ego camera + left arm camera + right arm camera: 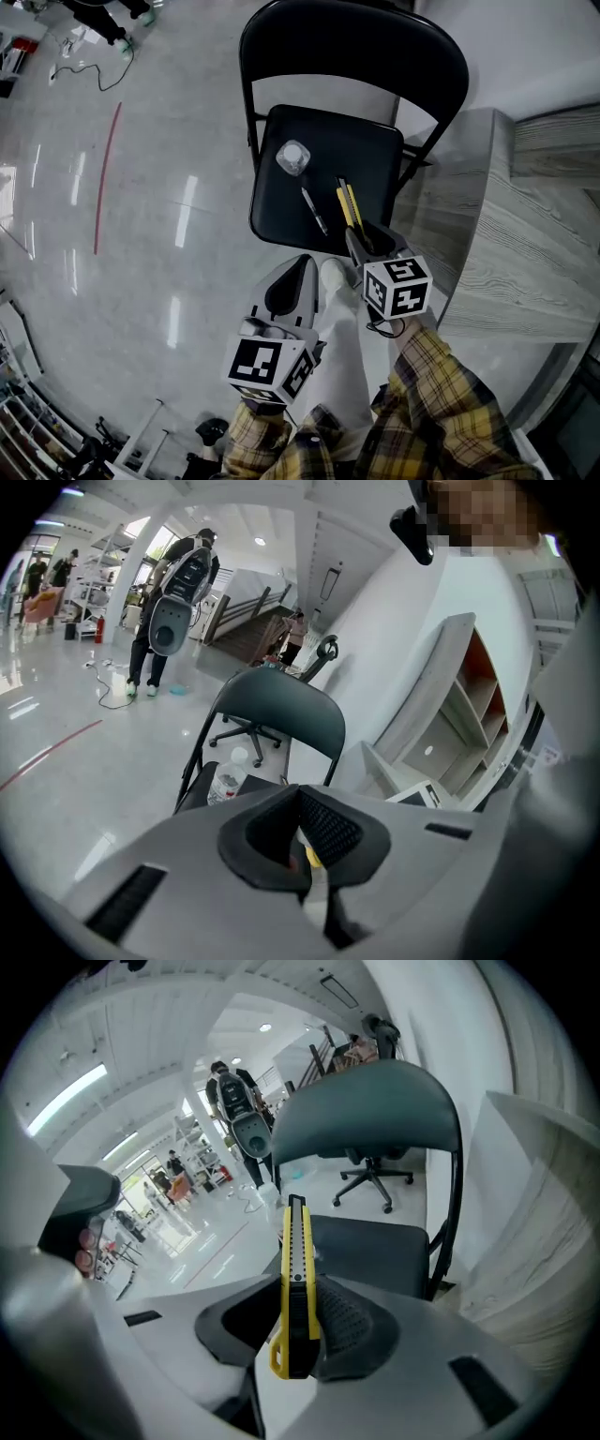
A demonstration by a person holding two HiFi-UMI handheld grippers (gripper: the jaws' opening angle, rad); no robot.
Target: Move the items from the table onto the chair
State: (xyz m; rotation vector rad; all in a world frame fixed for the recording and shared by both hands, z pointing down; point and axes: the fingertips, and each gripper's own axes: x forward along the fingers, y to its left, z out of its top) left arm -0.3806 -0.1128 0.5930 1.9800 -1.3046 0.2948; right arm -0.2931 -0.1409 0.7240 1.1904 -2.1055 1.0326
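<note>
1. Over the chair point(375, 157) seat, mid-frame, the right gripper point(362, 236) pinches a yellow utility knife point(295, 1288).
2. Lower left, the left gripper point(296, 267) has its jaws pressed together, empty.
3. A bottle point(293, 157) and a pen point(314, 210) lie on the seat.

Head view: mounted high, aimed steeply down at the chair point(328, 178) seat from the near side. Table point(525, 244) at right, floor point(141, 234) at left, left gripper point(300, 267) and right gripper point(370, 242) close in at the near edge.

Left gripper view: low, just short of the seat's near-left side, facing far along the jaws toward the backrest and open hall.

Right gripper view: tight on the seat's near-right corner, facing far, table at right.

Shared by all three: chair. Head plus right gripper view: table, utility knife point(295, 1288). Head plus left gripper view: bottle point(293, 157) on the seat.
</note>
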